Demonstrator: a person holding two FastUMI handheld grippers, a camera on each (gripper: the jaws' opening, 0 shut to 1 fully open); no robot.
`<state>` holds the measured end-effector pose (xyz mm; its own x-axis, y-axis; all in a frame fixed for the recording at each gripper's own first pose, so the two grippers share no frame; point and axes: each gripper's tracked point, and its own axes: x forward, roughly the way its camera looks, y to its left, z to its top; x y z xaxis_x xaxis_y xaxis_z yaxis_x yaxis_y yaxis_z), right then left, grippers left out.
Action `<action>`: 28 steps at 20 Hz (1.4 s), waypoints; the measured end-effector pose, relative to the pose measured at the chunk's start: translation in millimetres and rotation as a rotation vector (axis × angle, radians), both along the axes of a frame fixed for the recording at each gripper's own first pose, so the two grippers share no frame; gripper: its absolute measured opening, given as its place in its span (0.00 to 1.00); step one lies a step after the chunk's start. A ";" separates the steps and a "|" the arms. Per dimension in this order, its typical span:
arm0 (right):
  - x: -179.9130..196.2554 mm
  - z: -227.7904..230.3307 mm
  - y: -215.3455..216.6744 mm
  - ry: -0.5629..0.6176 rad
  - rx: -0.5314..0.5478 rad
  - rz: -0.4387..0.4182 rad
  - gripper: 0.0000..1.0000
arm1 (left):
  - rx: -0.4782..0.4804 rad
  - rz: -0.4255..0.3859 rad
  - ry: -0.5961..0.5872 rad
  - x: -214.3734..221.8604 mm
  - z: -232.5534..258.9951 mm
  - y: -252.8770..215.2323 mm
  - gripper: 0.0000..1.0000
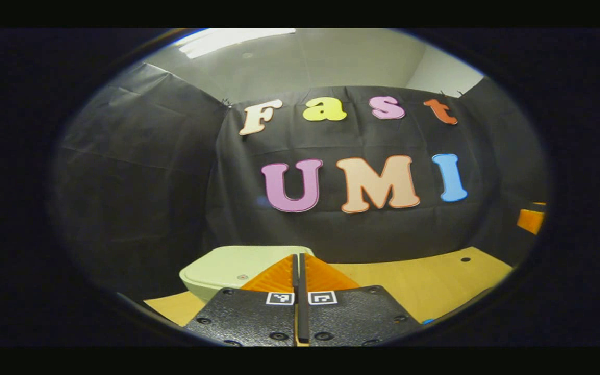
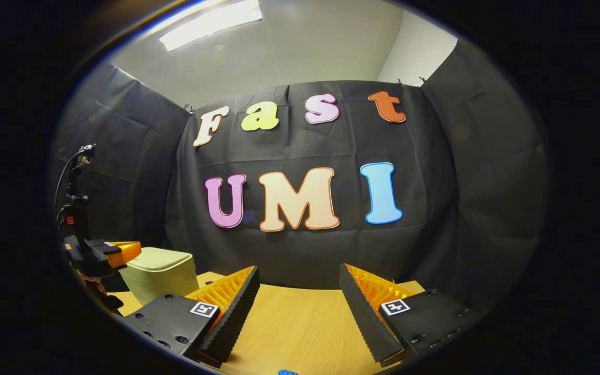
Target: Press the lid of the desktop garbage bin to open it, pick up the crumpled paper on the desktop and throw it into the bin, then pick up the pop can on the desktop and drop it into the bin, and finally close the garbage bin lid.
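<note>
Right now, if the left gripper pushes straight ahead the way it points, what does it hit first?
Probably the garbage bin lid: the left gripper, fingers closed together, points at its right part. Depth is unclear, so it might skim past toward the booth wall.

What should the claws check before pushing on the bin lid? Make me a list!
1. Lid of the garbage bin down and ready to press: ok, it sits shut.
2. Left claw closed for pushing: ok, its fingers are together with nothing between.
3. Left claw near the lid: ok, it hovers right beside it in the left gripper view.
4. Right claw open for grabbing later: ok, fingers wide apart, nothing held.
5. Crumpled paper and pop can located: cannot tell.
6. Wooden table around the bin free of clutter: ok where visible.
</note>
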<state>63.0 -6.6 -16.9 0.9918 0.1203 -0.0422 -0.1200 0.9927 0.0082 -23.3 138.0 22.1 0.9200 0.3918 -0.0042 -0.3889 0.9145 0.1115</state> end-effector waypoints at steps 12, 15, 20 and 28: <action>4.9 -21.6 47.3 0.056 -0.055 0.087 0.98 | -0.115 0.071 0.052 -1.5 -44.6 57.0 0.00; 2.7 -21.5 51.0 0.050 -0.031 0.093 0.98 | -0.101 0.016 0.082 -0.2 -49.2 52.7 0.00; 3.0 -36.6 57.3 0.086 -0.028 0.138 0.98 | 0.032 0.007 0.015 -5.5 -10.8 46.2 0.00; 4.8 -107.4 42.9 0.242 -0.065 0.159 0.98 | -0.028 -0.118 -0.077 -22.8 33.2 -8.4 0.41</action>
